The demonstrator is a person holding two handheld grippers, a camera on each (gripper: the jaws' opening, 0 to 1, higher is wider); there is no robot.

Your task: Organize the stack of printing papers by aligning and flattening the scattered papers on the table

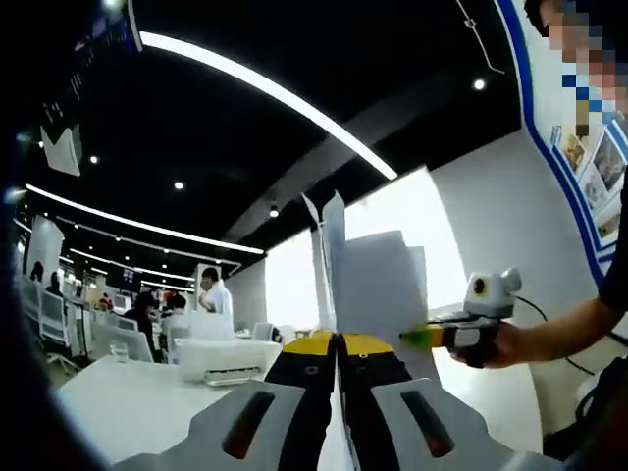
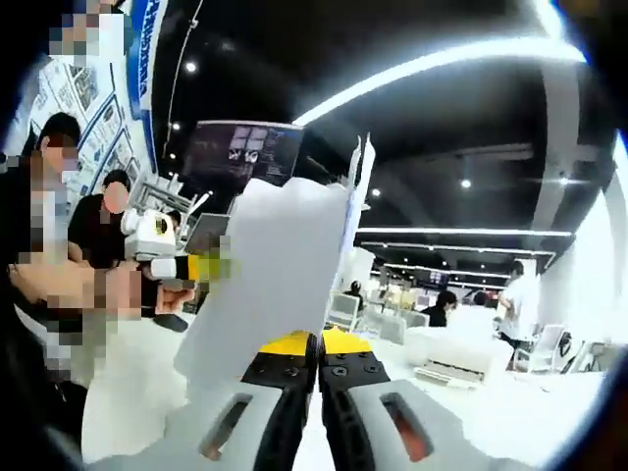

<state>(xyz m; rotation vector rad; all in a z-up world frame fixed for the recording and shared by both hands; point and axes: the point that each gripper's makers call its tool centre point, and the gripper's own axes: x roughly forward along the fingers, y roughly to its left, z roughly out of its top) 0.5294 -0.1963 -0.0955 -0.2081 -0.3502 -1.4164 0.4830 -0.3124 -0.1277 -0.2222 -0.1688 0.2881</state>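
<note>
A stack of white printing papers (image 1: 378,285) stands on edge, lifted above the white table (image 1: 118,402), its sheets slightly fanned at the top. My left gripper (image 1: 337,341) is shut on the stack's lower edge. From the right, my right gripper (image 1: 417,338) pinches the stack's side edge, held by a hand (image 1: 510,345). In the right gripper view the same papers (image 2: 280,260) rise from my right gripper (image 2: 316,340), which is shut on them. There my left gripper (image 2: 218,267) grips the stack's left edge.
A white tray (image 1: 221,358) sits on the table behind the papers, seen also as the tray (image 2: 456,351) in the right gripper view. People sit and stand at tables farther back. A wall with posters (image 1: 589,167) is at the right.
</note>
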